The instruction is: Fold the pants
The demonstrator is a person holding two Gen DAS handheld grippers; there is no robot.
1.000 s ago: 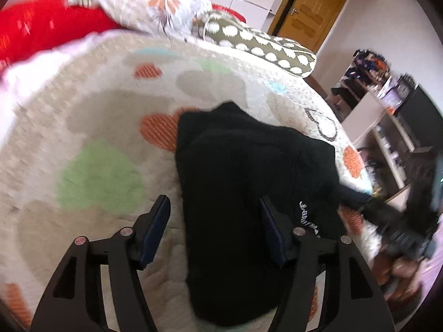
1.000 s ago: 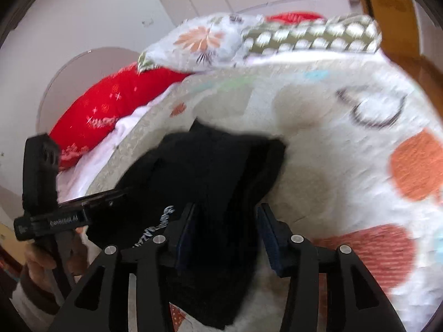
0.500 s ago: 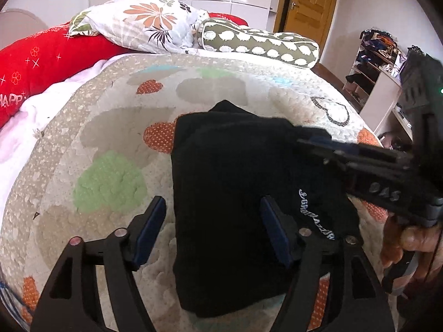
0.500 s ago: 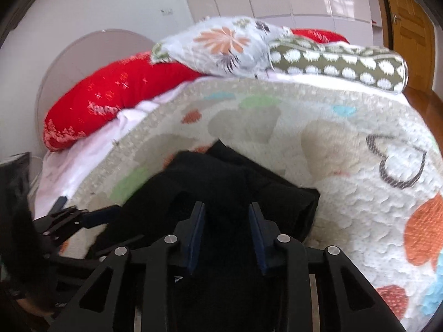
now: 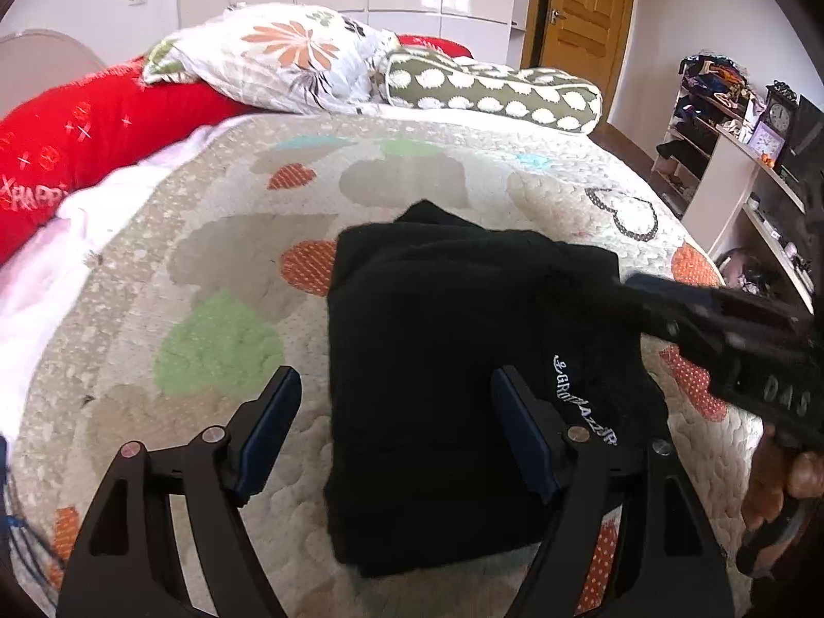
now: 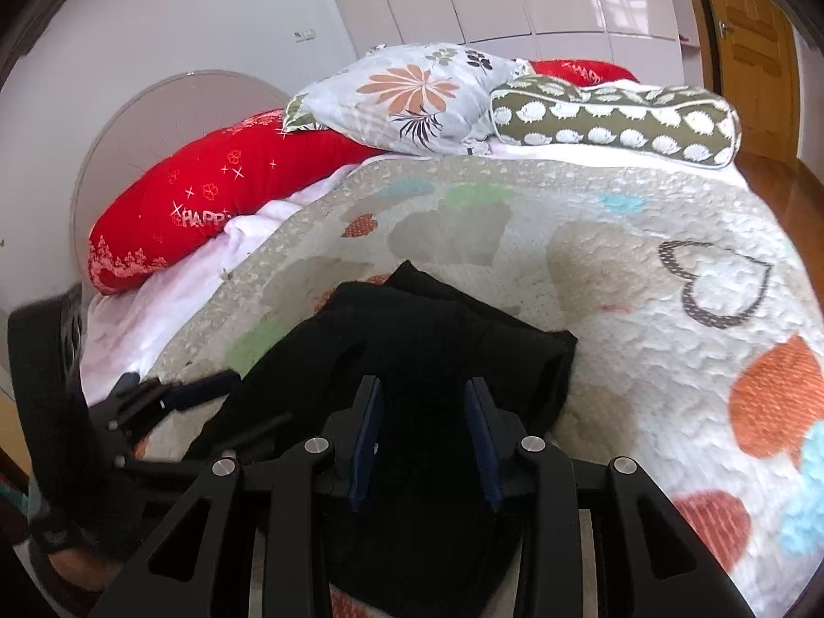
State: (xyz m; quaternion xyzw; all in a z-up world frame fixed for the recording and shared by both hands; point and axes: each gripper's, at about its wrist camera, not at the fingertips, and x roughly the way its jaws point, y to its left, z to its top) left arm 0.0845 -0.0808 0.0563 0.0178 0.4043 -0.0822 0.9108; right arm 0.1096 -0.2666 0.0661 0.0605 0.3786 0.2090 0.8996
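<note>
The black pants (image 5: 438, 360) lie folded in a thick rectangle on the quilt, white lettering near their right edge. My left gripper (image 5: 396, 412) hovers over their near-left part. Its jaws are opening wide, with the left pad over bare quilt and the right pad over the cloth; neither pad presses. In the right wrist view the pants (image 6: 438, 340) fill the space under my right gripper (image 6: 425, 427). Its jaws stand narrow and are opening, with black cloth showing between the pads and no visible pinch. From the left wrist view the right gripper (image 5: 631, 283) reaches in over the pants' right edge.
The bed's heart-patterned quilt (image 5: 221, 268) spreads all around the pants. At its head lie a red cushion (image 5: 87, 144), a flowered pillow (image 5: 288, 62) and a green bolster (image 5: 489, 87). Shelves (image 5: 731, 154) stand at the right, and a wooden door (image 5: 582, 5) behind.
My left gripper's jaws have spread wider. The right gripper's jaws narrowed, then widened slightly. Both cameras drew back a little. The pants stayed folded in place.
</note>
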